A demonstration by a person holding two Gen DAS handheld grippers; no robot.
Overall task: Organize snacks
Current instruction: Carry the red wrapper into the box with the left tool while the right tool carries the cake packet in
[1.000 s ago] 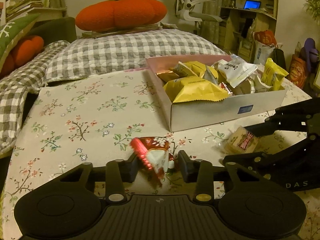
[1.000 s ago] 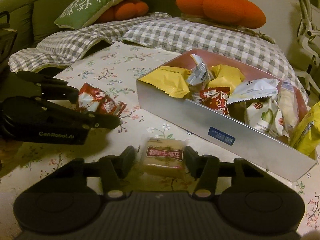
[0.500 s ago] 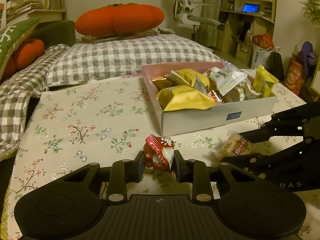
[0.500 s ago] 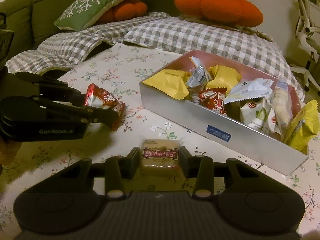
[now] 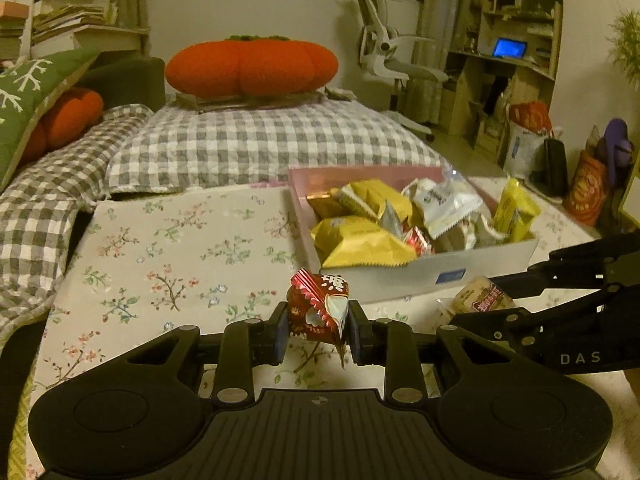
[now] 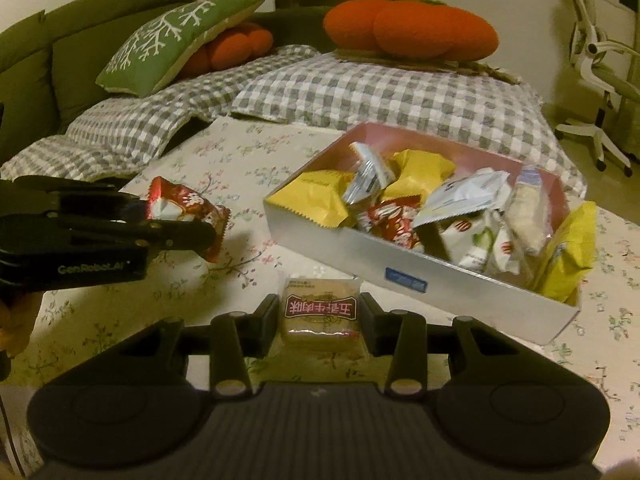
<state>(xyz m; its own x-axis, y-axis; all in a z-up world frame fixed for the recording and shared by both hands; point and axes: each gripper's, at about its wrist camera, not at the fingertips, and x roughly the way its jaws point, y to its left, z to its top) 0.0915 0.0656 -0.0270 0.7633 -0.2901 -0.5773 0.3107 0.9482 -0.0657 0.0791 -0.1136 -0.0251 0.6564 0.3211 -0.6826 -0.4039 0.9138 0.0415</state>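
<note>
Now both tools [image 5: 318, 326] [image 6: 319, 318] have lifted their snacks.

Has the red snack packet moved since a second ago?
Yes. The red snack packet, then lying on the floral cloth, is now clamped in the left gripper and lifted off the cloth, level with the box wall in the right wrist view.

I'm in a home living room: olive-green sofa [image 6: 36, 52], orange pumpkin-shaped cushion [image 5: 252, 66], grey checked quilt [image 5: 260, 144], white office chair [image 5: 384, 56].
</note>
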